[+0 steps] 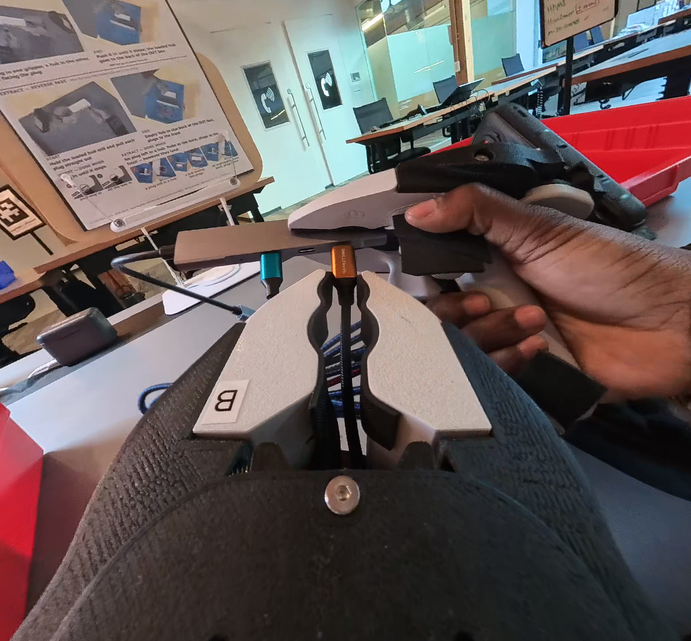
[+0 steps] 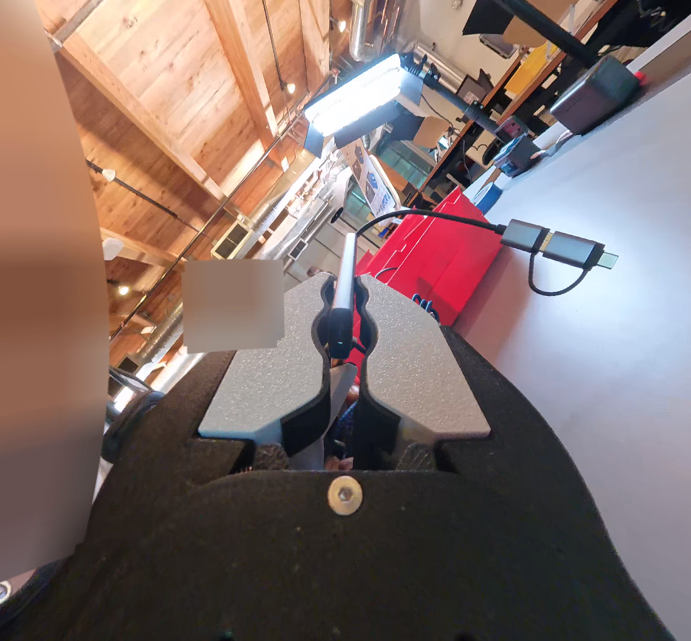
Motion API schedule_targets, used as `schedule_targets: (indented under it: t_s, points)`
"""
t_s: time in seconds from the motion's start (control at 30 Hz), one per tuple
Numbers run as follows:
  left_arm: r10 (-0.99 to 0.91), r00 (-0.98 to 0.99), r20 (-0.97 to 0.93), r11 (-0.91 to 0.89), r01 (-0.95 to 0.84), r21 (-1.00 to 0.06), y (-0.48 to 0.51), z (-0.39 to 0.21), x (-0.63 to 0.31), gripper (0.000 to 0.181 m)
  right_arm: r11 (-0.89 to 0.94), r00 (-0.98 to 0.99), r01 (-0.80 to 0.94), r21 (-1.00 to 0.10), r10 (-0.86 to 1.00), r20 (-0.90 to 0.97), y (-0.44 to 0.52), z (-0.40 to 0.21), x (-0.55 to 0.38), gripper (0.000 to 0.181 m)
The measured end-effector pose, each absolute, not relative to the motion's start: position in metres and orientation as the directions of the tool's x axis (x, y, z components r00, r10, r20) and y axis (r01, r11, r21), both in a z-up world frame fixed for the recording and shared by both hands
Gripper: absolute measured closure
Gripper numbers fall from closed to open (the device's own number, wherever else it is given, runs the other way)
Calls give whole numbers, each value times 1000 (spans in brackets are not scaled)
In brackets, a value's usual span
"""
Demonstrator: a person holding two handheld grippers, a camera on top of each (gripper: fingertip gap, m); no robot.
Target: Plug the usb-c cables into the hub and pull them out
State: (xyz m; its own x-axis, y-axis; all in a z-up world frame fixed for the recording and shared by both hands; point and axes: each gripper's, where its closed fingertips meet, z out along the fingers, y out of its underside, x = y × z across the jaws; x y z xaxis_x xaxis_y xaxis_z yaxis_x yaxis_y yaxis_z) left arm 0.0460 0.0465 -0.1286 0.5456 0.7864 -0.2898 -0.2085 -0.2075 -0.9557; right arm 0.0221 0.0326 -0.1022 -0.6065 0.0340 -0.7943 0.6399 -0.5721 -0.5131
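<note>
Left tongs (image 1: pixel 342 279) pinch the braided orange-plug cable (image 1: pixel 342 262) — right tongs (image 2: pixel 346 283) clamp the slim metal hub (image 2: pixel 346 268).

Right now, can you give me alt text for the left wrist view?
The left tongs grip an orange plug seated in a gray hub, which the right tongs hold level. A teal plug sits in a nearby port.

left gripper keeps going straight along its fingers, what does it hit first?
The hub. The left gripper is shut on the orange plug, which already meets the hub's edge; the teal plug sits just left of that line.
</note>
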Motion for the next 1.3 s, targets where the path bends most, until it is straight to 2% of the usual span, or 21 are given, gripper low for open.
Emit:
schedule_targets:
  t_s: [0.3, 0.5, 0.73, 0.87, 1.03, 1.17, 1.3]
  points:
    - [752, 588, -300, -223, -202, -954, 41, -133, 51, 169, -429, -620, 693, -580, 57, -783, 41, -110, 31, 169]
    - [775, 561, -290, -210, -203, -956, 37, -131, 49, 169, -445, -594, 699, -560, 75, -801, 44, -113, 31, 172]
    - [818, 517, -253, -170, -203, -964, 30, -126, 46, 169, -582, -529, 682, -443, 25, -848, 40, -116, 30, 172]
    - [788, 563, -249, -174, -184, -967, 32, -130, 47, 169, -569, -522, 691, -445, 33, -852, 41, -118, 33, 172]
    - [783, 545, -300, -214, -218, -952, 34, -128, 48, 169, -579, -474, 735, -353, -67, -878, 42, -114, 37, 172]
    - [749, 594, -293, -161, -265, -951, 35, -122, 53, 170, -543, -495, 745, -388, -59, -867, 39, -114, 41, 172]
    - [705, 620, -343, -222, -266, -938, 36, -129, 53, 169, -499, -487, 763, -411, -27, -873, 39, -122, 41, 172]
